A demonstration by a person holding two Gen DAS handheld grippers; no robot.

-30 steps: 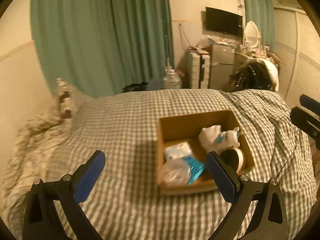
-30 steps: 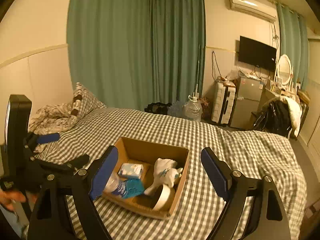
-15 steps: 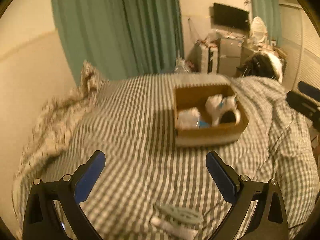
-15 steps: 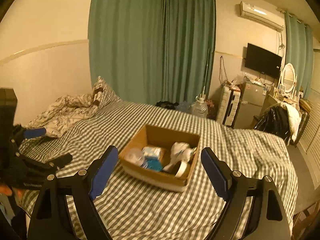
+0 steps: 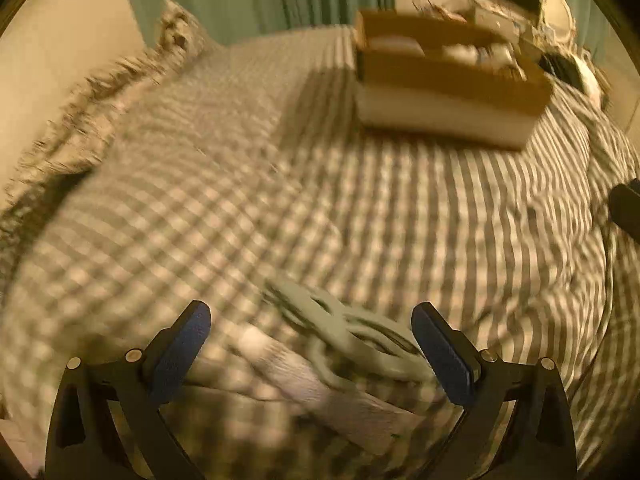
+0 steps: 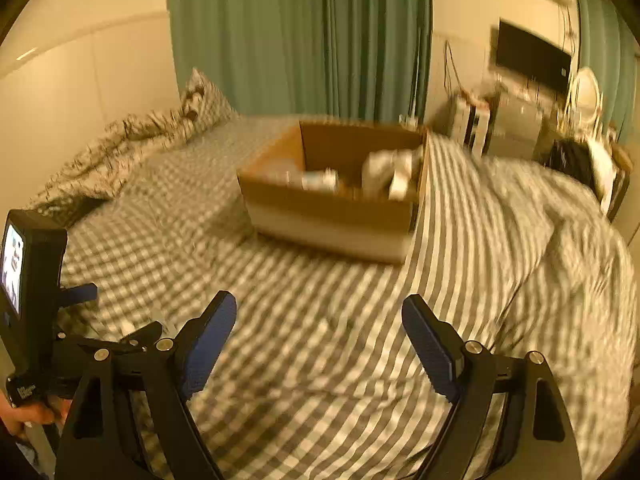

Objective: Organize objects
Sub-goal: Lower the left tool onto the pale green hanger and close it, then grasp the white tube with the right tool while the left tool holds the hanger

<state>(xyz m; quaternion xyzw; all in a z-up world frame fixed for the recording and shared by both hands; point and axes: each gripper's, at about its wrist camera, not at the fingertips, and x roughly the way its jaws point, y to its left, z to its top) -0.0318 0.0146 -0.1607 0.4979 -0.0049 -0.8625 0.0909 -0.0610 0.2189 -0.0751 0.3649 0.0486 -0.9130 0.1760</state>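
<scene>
Left wrist view is blurred. We see a pale green openwork piece (image 5: pixel 348 332) and a white tube-like item (image 5: pixel 316 388) on the checked bed (image 5: pixel 248 184), between the fingers of the left hand-held gripper (image 5: pixel 312 344); contact cannot be told.

We judge both light. The green piece looks thin, flat and stiff, so best pinched across its narrow middle. The tube looks soft, so take it mid-body.

Left hand-held gripper: spread wide, nothing held. Right hand-held gripper (image 6: pixel 320 344): equally wide, empty, over bare bedding. The cardboard box (image 6: pixel 332 208), part filled, sits further up the bed.
</scene>
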